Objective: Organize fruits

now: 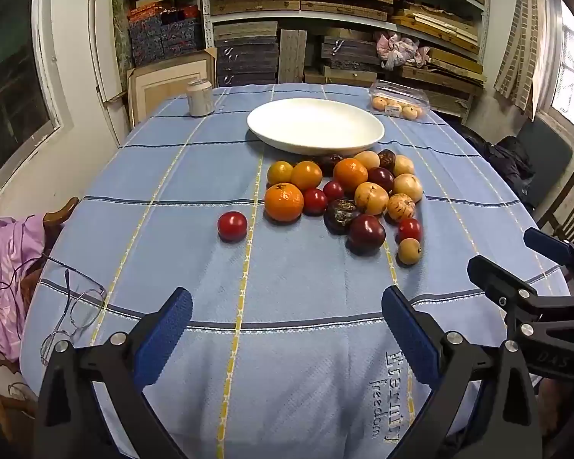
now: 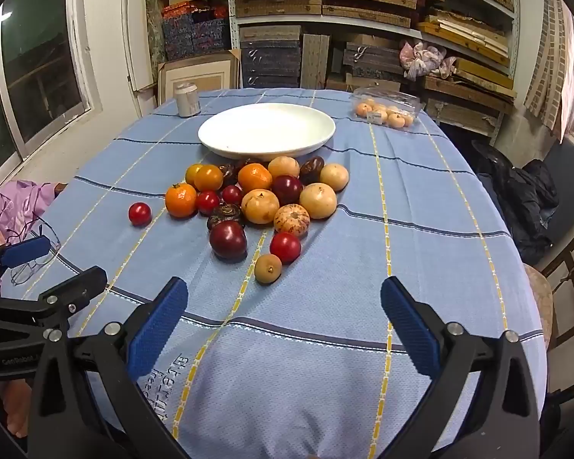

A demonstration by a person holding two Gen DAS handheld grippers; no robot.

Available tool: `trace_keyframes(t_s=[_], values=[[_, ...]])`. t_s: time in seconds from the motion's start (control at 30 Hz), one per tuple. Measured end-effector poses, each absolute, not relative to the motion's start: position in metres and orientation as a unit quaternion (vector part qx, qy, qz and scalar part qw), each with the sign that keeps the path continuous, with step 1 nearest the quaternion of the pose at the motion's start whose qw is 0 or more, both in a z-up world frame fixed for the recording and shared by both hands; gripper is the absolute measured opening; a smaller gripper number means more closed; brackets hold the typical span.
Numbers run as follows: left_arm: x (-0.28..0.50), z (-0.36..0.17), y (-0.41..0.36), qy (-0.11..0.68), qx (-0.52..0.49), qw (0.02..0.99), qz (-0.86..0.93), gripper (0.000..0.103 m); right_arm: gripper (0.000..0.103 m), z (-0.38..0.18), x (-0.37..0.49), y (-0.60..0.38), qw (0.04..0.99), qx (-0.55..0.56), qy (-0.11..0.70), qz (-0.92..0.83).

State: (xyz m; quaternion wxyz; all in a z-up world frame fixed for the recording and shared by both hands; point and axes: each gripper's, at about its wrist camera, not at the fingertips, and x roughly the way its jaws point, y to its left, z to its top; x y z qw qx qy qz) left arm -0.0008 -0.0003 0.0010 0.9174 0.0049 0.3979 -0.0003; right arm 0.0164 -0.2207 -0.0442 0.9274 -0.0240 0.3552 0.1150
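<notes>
A pile of several fruits (image 1: 348,195) (image 2: 264,199) lies on the blue checked tablecloth: oranges, red tomatoes, dark plums and pale yellow fruits. One red tomato (image 1: 232,225) (image 2: 139,213) sits apart to the left. A small tan fruit (image 2: 268,268) is nearest. An empty white plate (image 1: 315,124) (image 2: 267,129) stands just behind the pile. My left gripper (image 1: 287,329) is open and empty above the table's near edge. My right gripper (image 2: 283,325) is open and empty, beside it on the right; it also shows in the left wrist view (image 1: 516,267).
A drink can (image 1: 199,97) (image 2: 186,98) stands at the back left. A clear plastic box of small oranges (image 1: 398,101) (image 2: 386,109) sits at the back right. Eyeglasses (image 1: 72,306) lie at the table's left edge. Chairs stand at both sides, shelves behind.
</notes>
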Motion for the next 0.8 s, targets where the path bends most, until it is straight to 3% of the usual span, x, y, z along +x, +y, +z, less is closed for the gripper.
trace_keyframes(t_s=[0.8], values=[[-0.0027,0.0007,0.0016,0.398,0.0,0.917,0.009,0.1,0.099,-0.0387,0.0101,-0.2201,0.928,-0.02,0.352,0.118]])
